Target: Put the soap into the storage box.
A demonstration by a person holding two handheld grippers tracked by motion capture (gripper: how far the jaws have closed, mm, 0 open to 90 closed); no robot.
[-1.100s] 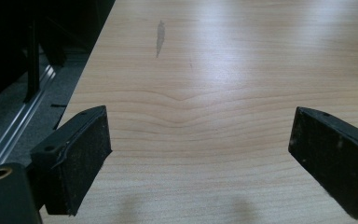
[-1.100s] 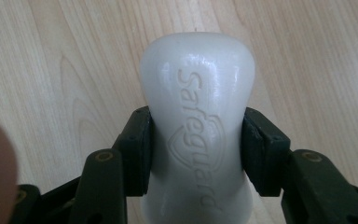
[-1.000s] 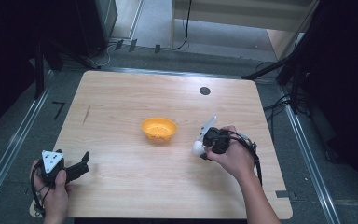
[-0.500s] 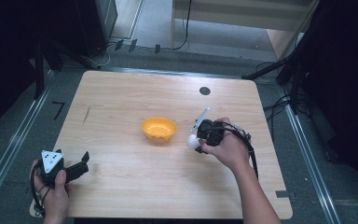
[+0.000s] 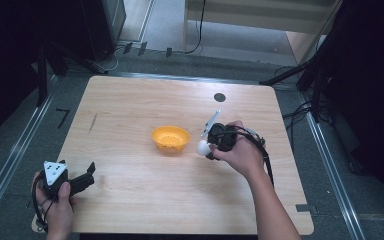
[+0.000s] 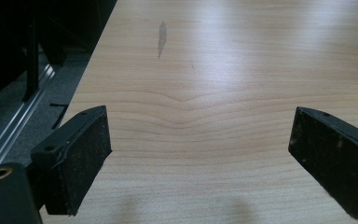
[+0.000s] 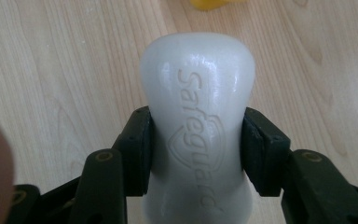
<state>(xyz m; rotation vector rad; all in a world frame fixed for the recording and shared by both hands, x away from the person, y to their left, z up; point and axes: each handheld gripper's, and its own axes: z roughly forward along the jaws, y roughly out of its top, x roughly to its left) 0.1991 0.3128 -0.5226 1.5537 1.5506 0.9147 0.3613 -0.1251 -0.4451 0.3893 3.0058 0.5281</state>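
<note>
Two handheld grippers are over a pale wooden table point(image 5: 145, 100), seen from above. The left gripper point(image 5: 82, 179) sits near the table's front left corner, held in the person's left hand point(image 5: 55, 207), with a grey three-cornered plate on top and its jaws pointing toward the middle of the table. An orange bowl point(image 5: 170, 138) stands near the centre of the table. Just to the right of the bowl, the right hand point(image 5: 242, 155) holds the right gripper point(image 5: 205, 148), which carries a white bar of soap point(image 5: 203, 147) at its tip, close beside the bowl but apart from it. A small dark round spot point(image 5: 219, 97) marks the table's far side.

In the left gripper view, the two black jaws stand wide apart with nothing between them, and bare wood grain point(image 6: 205, 93) lies beyond. A grey smudge point(image 6: 161, 38) marks the wood farther off, and the table's left edge drops to a grey floor with a metal rail point(image 6: 9, 135).

In the right gripper view, the jaws are clamped on both sides of the white soap point(image 7: 198, 121), which stands up between them. Raised lettering on it reads "Safeguard". The wooden table lies behind, with a sliver of the orange bowl point(image 7: 209, 4) at the top edge.
</note>
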